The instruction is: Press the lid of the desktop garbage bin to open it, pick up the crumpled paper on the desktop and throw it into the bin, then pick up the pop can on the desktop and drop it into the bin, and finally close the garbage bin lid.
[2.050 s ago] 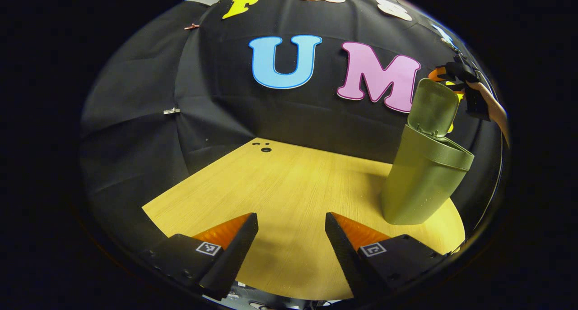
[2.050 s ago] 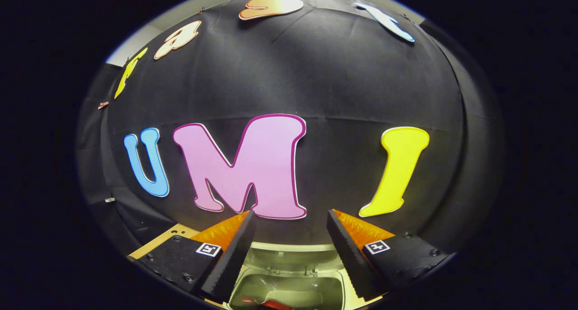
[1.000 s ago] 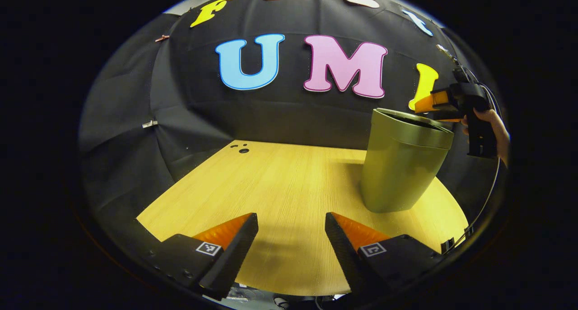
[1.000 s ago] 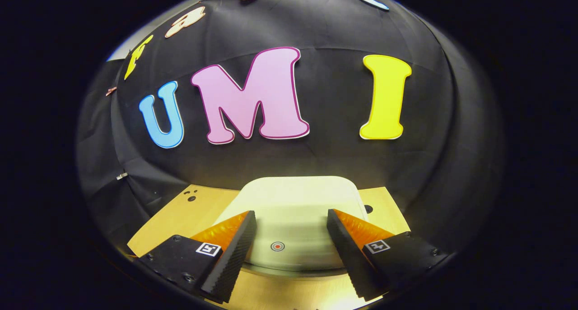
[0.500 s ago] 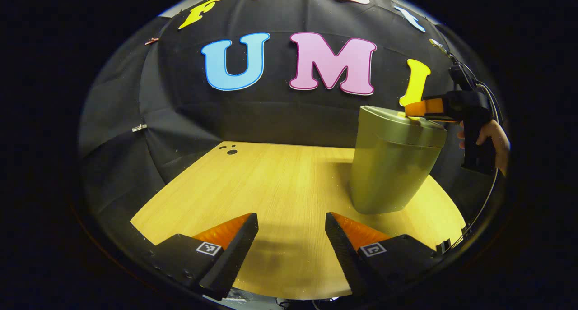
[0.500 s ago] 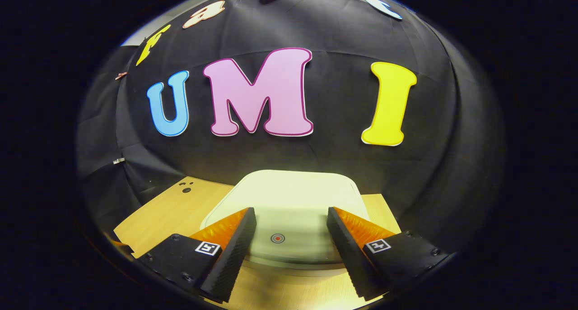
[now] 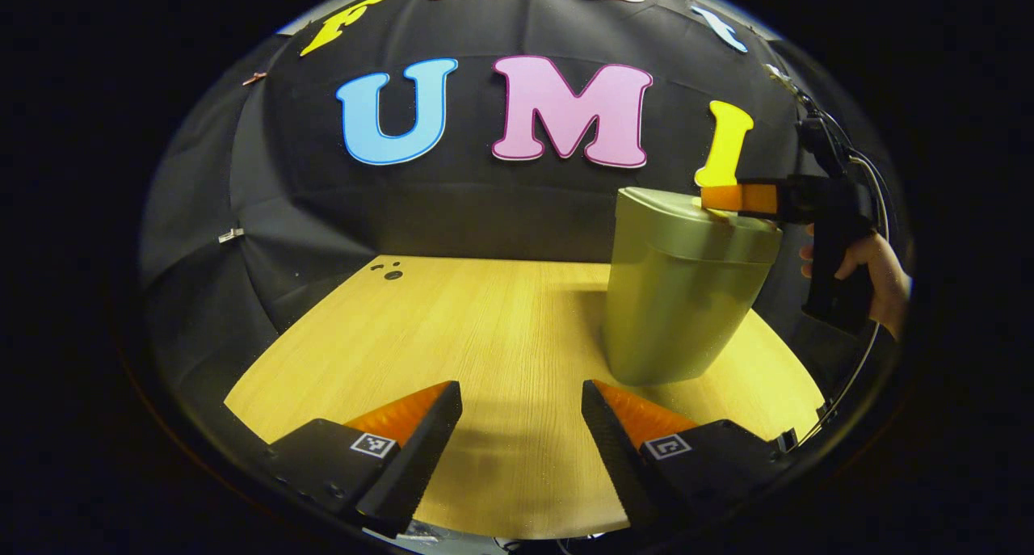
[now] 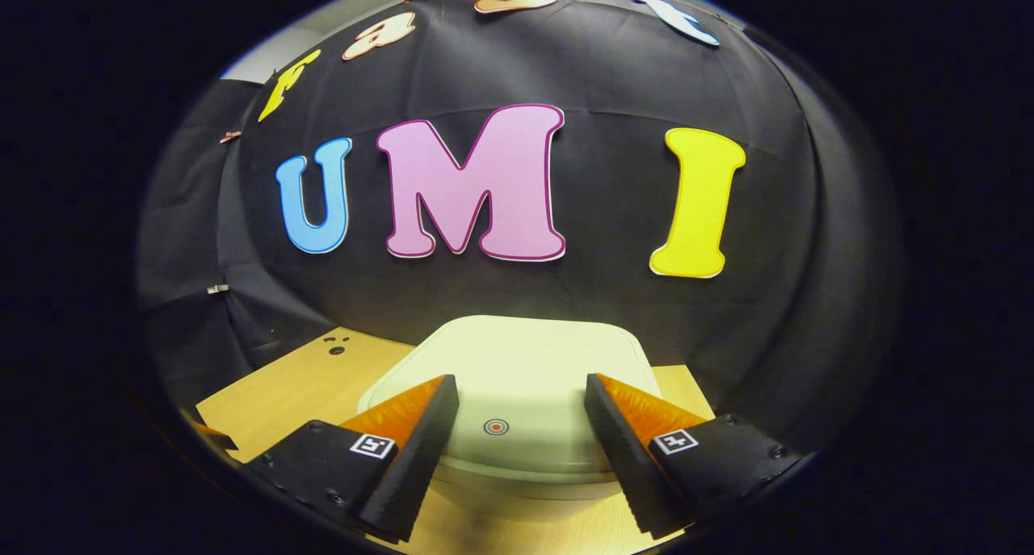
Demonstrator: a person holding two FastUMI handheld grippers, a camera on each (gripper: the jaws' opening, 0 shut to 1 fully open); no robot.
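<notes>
The garbage bin [image 7: 683,288] stands on the worktop [image 7: 485,337], ahead and to the right of the left tongs [image 7: 521,397], which hang apart over bare wood. Its lid [image 8: 517,377] lies closed. The right tongs [image 8: 521,393], also apart, sit just above the lid, a small red dot [image 8: 496,426] between their fingers. A hand [image 7: 868,268] holds them.
</notes>
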